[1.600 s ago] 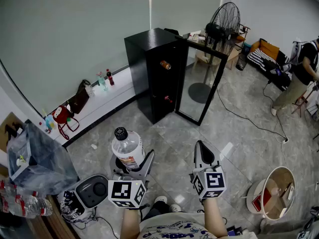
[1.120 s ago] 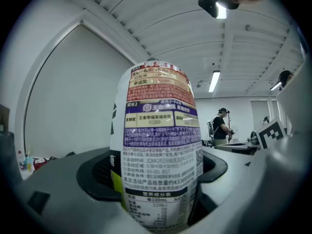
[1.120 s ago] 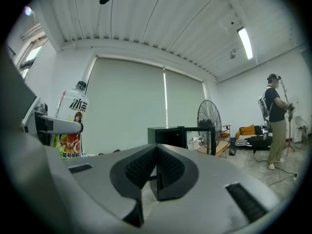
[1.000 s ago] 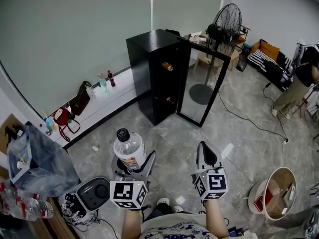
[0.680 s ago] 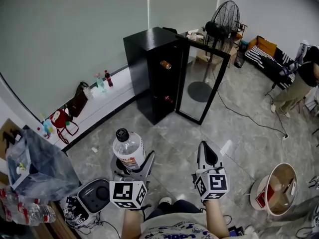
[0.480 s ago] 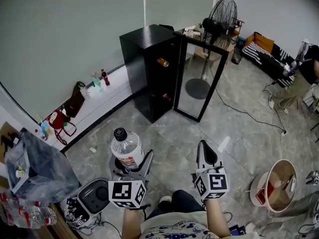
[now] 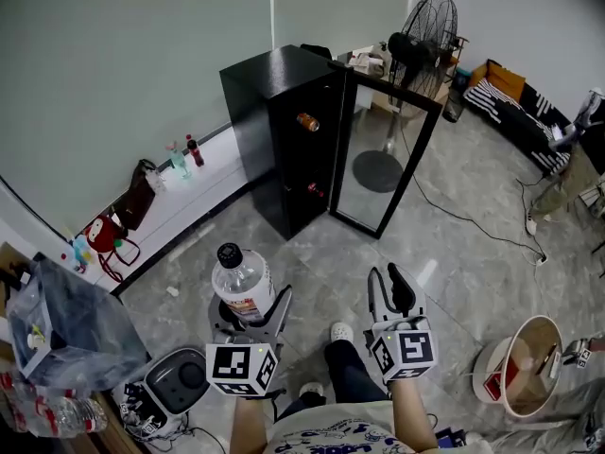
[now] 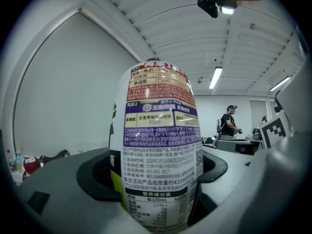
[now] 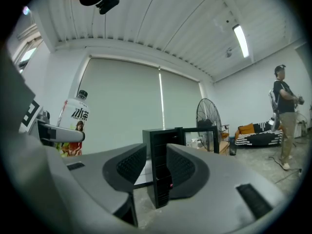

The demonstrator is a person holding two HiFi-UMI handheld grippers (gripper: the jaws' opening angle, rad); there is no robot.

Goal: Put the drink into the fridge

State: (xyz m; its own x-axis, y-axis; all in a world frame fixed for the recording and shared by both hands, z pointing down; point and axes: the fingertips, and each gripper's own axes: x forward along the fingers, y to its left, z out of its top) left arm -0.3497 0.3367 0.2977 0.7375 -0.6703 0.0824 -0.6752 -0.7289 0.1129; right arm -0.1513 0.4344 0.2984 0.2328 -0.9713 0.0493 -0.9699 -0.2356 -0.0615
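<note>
A clear drink bottle (image 7: pixel 242 282) with a black cap stands upright in my left gripper (image 7: pixel 251 306), whose jaws are shut on its lower body. In the left gripper view the bottle's label (image 8: pixel 158 150) fills the space between the pads. My right gripper (image 7: pixel 386 278) is level with it to the right; its jaws are opening with a narrow gap and nothing between them. The black fridge (image 7: pixel 274 121) stands ahead by the wall, its glass door (image 7: pixel 383 159) swung open and bottles on its shelves. In the right gripper view the fridge (image 9: pixel 161 145) shows through the gap of the right gripper (image 9: pixel 150 167).
A standing fan (image 7: pixel 421 41) is behind the fridge door and a cable (image 7: pixel 473 220) runs over the floor. A round basket (image 7: pixel 525 367) sits at the right, a plastic bag (image 7: pixel 66 324) and a grey appliance (image 7: pixel 180 376) at the left. Small bottles (image 7: pixel 184 154) line the wall ledge.
The right gripper's jaws have parted from shut to a narrow gap. The person has stepped, one foot now forward between the grippers. The left gripper still holds the bottle.
</note>
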